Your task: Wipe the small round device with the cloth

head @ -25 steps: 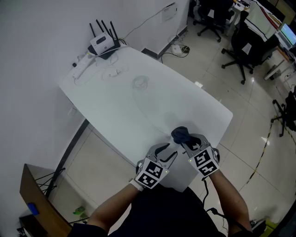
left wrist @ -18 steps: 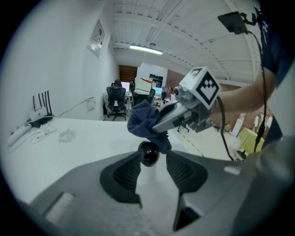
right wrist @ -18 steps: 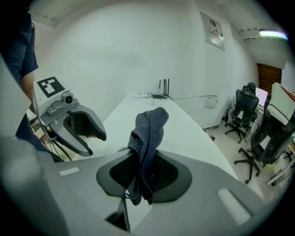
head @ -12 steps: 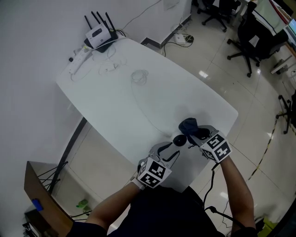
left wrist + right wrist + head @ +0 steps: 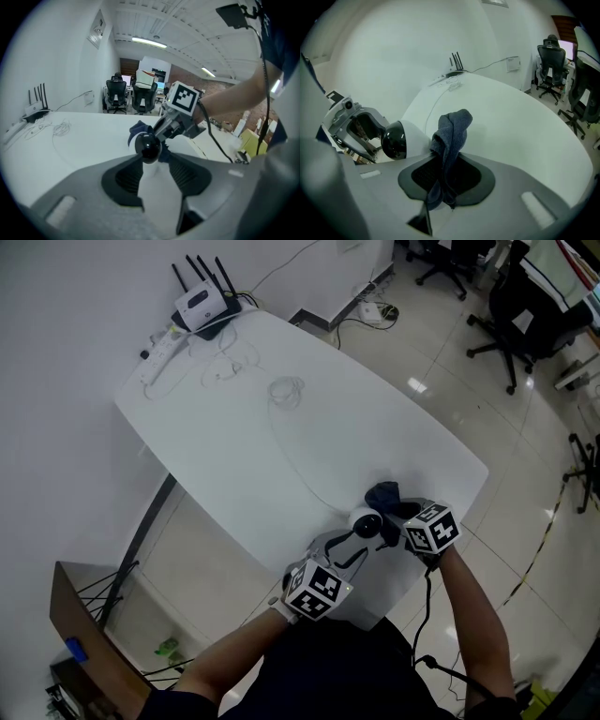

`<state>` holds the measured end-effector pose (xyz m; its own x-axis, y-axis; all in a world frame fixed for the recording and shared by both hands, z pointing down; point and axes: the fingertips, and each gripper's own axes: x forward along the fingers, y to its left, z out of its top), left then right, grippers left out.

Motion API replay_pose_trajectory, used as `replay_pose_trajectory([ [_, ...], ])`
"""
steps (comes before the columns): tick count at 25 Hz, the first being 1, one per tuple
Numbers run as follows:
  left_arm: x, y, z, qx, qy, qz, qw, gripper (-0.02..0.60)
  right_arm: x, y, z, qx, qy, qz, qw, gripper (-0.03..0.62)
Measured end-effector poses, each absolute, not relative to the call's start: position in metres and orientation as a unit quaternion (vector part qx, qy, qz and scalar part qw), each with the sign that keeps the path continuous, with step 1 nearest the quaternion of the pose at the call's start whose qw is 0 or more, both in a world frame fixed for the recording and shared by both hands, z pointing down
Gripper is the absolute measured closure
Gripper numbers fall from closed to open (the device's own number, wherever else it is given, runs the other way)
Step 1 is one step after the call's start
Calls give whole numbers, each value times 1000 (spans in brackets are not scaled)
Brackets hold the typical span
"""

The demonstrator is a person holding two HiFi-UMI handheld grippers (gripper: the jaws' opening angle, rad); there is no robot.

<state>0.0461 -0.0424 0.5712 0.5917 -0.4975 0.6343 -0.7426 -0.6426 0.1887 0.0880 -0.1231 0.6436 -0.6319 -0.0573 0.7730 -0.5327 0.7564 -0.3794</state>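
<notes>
Small round device [image 5: 149, 146] is clamped by left gripper [image 5: 355, 539]; cloth [image 5: 452, 133], just beside it, is pinched by right gripper [image 5: 395, 515].

We see L gripper [image 5: 351, 546] w/ round device [image 5: 366, 519] at its tips, over table [image 5: 281, 427] near edge; R gripper [image 5: 399, 519] w/ dark cloth [image 5: 382, 493] just beside; router [image 5: 202, 304] at far corner.

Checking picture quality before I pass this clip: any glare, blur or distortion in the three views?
Head view: even light, sharp, with bright glare spots on the floor tiles. Left gripper view: strong fisheye, black corners, near jaws soft, small round device fairly sharp. Right gripper view: same fisheye, cloth crisp, white table bowed.
</notes>
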Motion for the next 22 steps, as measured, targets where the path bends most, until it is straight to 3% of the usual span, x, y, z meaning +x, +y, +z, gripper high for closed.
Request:
replay_pose_trajectory([
  [7,46,-38,568,866,-358,267,223,405,86,-126,655,214,-833,305,408,508],
  [12,38,-32,561,866,-368,259,217,405,106,-131,622,265,-843,272,381,508],
  [17,28,-24,558,866,-376,251,216,405,115,-129,559,291,-872,178,352,508],
  [22,37,-20,549,874,-362,243,214,405,97,-102,519,209,-905,73,364,507],
])
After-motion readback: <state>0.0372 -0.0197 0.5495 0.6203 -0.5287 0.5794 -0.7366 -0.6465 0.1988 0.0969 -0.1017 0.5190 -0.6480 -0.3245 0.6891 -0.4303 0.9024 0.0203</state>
